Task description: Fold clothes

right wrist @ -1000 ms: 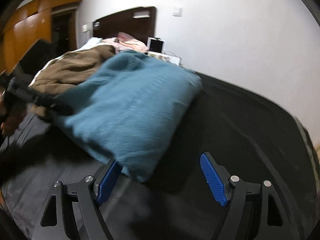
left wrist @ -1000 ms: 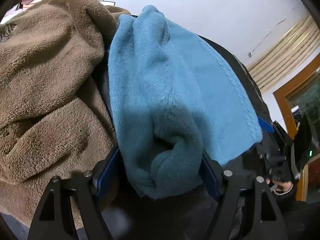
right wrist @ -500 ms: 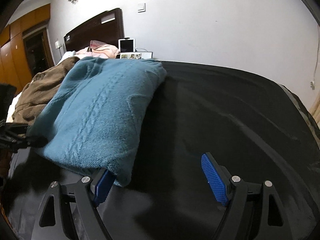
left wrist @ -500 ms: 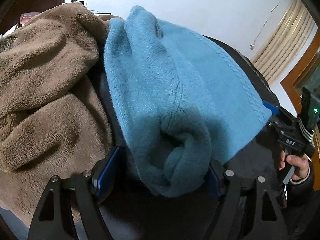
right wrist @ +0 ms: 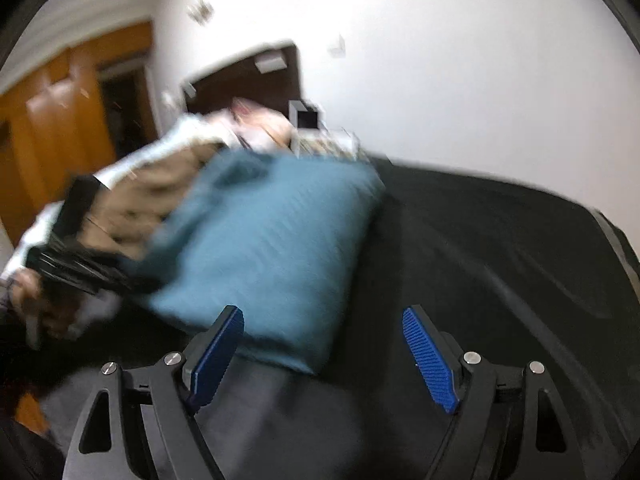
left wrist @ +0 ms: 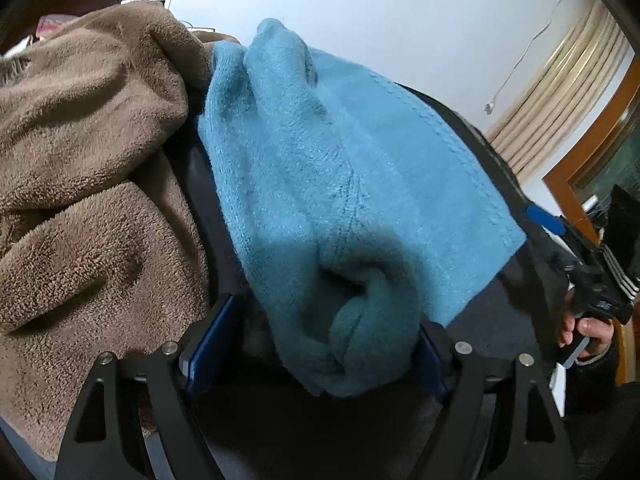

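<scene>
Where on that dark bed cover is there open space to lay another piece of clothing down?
The widest bare stretch of the dark cover lies right of the folded blue sweater, running toward the white wall. A smaller patch sits just ahead of the right gripper. Left of the sweater it is crowded: the brown fleece garment presses close beside it.

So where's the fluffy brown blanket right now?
In the left wrist view the brown blanket is piled on the left side of the dark bed, right beside the blue sweater.
</scene>
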Action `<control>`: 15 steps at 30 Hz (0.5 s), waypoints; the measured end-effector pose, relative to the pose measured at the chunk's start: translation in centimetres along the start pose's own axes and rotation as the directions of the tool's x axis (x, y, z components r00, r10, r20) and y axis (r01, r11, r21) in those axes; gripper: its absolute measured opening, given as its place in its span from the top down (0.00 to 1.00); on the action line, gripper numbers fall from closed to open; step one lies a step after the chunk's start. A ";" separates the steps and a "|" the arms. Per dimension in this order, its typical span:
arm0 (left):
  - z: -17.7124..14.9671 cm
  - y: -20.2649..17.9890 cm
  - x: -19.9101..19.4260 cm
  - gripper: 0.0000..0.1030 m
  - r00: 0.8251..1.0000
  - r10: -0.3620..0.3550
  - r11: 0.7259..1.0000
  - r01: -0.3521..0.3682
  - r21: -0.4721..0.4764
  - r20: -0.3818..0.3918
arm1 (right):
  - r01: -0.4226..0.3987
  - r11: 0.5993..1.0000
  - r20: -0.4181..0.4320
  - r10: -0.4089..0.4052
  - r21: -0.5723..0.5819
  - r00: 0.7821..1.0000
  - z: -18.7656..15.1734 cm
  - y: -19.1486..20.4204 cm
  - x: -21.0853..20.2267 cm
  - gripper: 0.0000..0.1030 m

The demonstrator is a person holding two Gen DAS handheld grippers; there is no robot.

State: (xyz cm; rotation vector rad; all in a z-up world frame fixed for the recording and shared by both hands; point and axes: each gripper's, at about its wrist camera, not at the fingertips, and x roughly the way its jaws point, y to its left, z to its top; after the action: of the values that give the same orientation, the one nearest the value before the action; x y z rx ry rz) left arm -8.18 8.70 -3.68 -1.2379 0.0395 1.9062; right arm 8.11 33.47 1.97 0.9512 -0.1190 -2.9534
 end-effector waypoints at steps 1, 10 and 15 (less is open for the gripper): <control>0.0 0.3 -0.1 0.19 1.000 -0.014 1.000 0.014 -0.010 -0.007 | -0.023 1.000 0.030 0.023 -0.002 0.999 0.5 0.4 -0.4 0.18; 0.4 1.8 -4.4 0.18 0.998 -0.026 0.998 0.029 -0.057 0.059 | -0.013 0.976 0.010 0.016 -0.216 1.000 4.2 8.1 6.6 0.18; 1.0 1.9 -7.5 0.17 0.990 0.009 0.998 0.000 -0.068 0.138 | -0.039 0.937 -0.056 0.021 -0.346 0.998 3.8 12.0 10.5 0.18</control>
State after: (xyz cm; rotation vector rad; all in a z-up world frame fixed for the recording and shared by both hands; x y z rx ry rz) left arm -8.97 3.25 1.86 -1.1479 -0.0960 2.0070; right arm -2.46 21.17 -0.02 0.9588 0.3750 -2.7822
